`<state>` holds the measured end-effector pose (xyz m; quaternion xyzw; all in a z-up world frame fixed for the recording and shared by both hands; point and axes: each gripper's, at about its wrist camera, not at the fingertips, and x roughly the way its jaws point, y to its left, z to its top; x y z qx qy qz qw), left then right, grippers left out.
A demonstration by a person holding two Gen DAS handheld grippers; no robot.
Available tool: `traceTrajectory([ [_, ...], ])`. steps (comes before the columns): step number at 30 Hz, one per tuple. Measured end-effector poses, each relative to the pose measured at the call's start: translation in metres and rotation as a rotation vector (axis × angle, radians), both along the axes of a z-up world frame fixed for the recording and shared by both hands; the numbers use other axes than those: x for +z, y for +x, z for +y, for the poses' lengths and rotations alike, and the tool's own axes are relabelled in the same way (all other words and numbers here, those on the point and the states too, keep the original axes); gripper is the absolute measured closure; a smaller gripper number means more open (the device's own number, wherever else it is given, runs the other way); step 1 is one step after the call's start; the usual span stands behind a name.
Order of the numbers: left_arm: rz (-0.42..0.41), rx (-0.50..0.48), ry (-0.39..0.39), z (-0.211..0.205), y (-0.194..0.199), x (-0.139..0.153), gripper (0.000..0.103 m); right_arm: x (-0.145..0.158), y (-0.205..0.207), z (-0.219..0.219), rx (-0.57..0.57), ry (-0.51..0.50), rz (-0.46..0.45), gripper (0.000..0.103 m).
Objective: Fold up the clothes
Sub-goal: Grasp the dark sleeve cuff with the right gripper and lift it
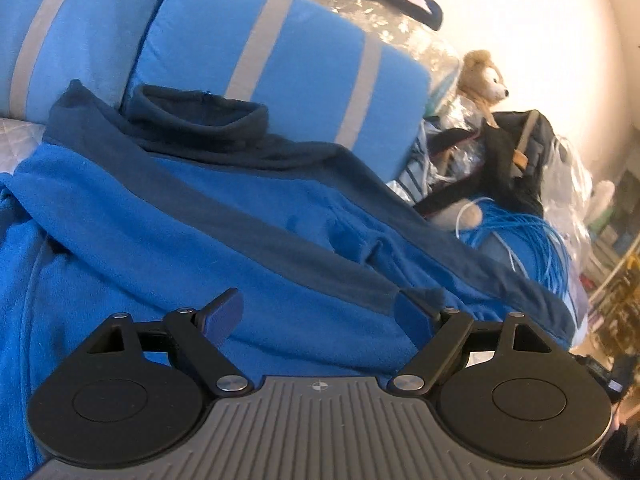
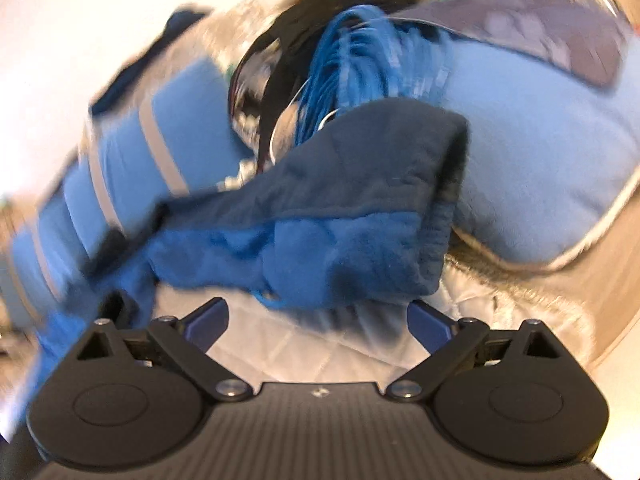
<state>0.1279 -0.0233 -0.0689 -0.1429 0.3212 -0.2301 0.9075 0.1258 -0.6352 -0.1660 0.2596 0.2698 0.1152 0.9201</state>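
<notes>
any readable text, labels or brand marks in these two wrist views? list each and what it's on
None readable.
Left gripper base: only a small crosshair symbol, no letters.
Right gripper base: the same mark, blurred.
Blue fleece top: no visible tag or print.
Shelf clutter at the far right: too small and blurred to read.

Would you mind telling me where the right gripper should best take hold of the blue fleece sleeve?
Probably at the navy cuff, the end nearest the right gripper. The sleeve ends there in a thick, bunched edge above the white quilt, so the open fingers could likely close over it from straight ahead, one pad on either side.
</notes>
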Motion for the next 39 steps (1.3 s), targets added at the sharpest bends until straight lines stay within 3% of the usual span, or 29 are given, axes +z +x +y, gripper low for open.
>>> traceTrajectory([
  [6,0.006,0.006,-0.023,0.003,0.008,-0.006,0.022,-0.034,0.002,-0.032,-0.145,0.312,-0.022,0.006],
  [9,0.002,0.006,-0.018,0.002,0.010,-0.010,0.022,-0.046,-0.001,-0.042,-0.217,0.405,-0.056,0.009],
  [12,0.010,0.014,-0.023,-0.004,0.011,-0.011,0.022,-0.057,-0.003,-0.048,-0.268,0.475,-0.088,0.020],
  [14,0.006,0.013,-0.014,-0.009,0.010,-0.010,0.022,-0.060,-0.003,-0.047,-0.271,0.481,-0.100,0.041],
  [15,-0.001,0.010,-0.002,-0.013,0.008,-0.009,0.022,-0.060,-0.003,-0.046,-0.263,0.480,-0.107,0.048],
  [17,-0.015,-0.008,0.009,-0.019,0.002,-0.007,0.022,-0.056,-0.005,-0.043,-0.261,0.467,-0.111,0.072],
  [20,-0.027,-0.024,0.001,-0.025,-0.006,-0.004,0.022,-0.037,-0.011,-0.040,-0.264,0.414,-0.126,0.083],
  [29,-0.042,-0.031,-0.062,-0.023,-0.027,0.009,0.022,0.064,-0.003,-0.006,-0.182,0.199,-0.167,0.086],
  [32,-0.030,-0.014,-0.095,-0.012,-0.030,0.012,0.022,0.098,0.012,0.020,-0.148,0.128,-0.170,0.086],
  [39,-0.042,0.022,-0.057,0.003,-0.035,0.017,0.022,0.170,0.041,0.113,0.043,-0.023,-0.209,0.086],
])
